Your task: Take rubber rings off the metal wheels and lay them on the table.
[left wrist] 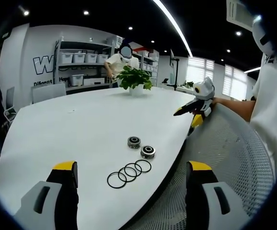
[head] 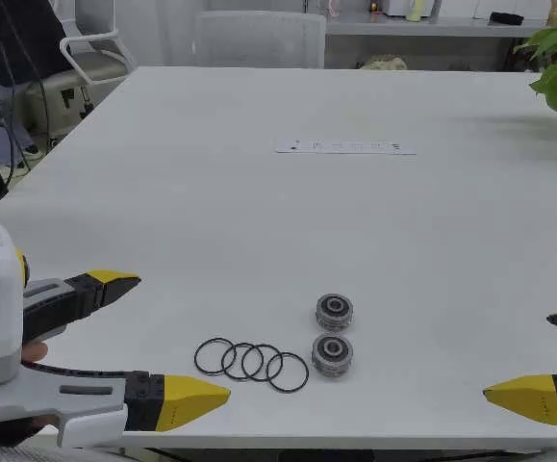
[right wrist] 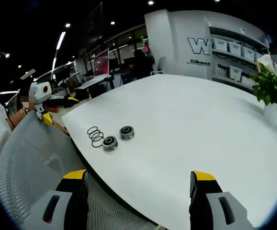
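rubber rings (head: 251,362) lie beside metal wheels (head: 333,353); left claw (head: 183,335), right claw (head: 517,354) both released.

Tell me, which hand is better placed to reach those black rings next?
Probably left: the open left tool hangs right beside the rings; the right tool sits beyond the wheels.

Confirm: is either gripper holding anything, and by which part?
Nothing held. Left gripper and right gripper both open, empty; rubber rings and metal wheels lie on the table.
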Motion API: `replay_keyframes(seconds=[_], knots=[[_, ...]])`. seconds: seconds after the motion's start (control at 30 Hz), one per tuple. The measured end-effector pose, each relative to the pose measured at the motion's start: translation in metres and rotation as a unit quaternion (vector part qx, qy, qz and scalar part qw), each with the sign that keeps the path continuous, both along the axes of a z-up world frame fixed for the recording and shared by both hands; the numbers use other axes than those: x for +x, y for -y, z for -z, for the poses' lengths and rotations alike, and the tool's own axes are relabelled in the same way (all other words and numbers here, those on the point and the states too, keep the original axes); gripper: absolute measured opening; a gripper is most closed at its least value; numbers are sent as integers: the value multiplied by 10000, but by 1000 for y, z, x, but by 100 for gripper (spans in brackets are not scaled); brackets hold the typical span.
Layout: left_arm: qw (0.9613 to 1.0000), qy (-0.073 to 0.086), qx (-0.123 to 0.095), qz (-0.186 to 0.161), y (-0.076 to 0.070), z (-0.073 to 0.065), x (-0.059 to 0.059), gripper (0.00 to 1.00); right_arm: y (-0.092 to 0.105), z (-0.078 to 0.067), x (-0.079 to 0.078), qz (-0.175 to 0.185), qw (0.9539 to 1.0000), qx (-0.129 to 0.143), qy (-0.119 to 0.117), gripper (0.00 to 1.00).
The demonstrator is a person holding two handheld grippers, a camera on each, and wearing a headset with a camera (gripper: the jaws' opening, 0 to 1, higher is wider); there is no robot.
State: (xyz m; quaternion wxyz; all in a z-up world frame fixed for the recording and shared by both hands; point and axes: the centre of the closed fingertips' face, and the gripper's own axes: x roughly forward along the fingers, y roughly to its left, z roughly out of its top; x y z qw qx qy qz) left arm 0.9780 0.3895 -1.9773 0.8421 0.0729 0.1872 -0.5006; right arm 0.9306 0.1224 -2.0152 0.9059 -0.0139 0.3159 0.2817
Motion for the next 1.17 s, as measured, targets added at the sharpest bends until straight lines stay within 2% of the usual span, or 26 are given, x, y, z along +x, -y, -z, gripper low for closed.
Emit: replay_keyframes(seconds=[0.2,0.33,0.43,0.6,1.03,1.17], knots=[[9999,-102,-42,54,3,2,-8,93,2,3,-5,63,9999,6,-98,86],[10000,-6,-91,-22,1,-1,-4,91,3,1,-4,144,9998,82,-58,84],[9999,-98,-55,57,2,2,-7,92,2,2,-5,134,9998,53,-100,84],[9999,-78,-46,81,2,2,-7,92,1,2,-5,160,9998,71,-117,83],[9997,-184,-59,164,4,4,-10,92,1,5,-6,145,9997,36,-202,82],[9994,-298,-116,128,4,7,-9,91,1,4,-5,167,9996,93,-189,81]])
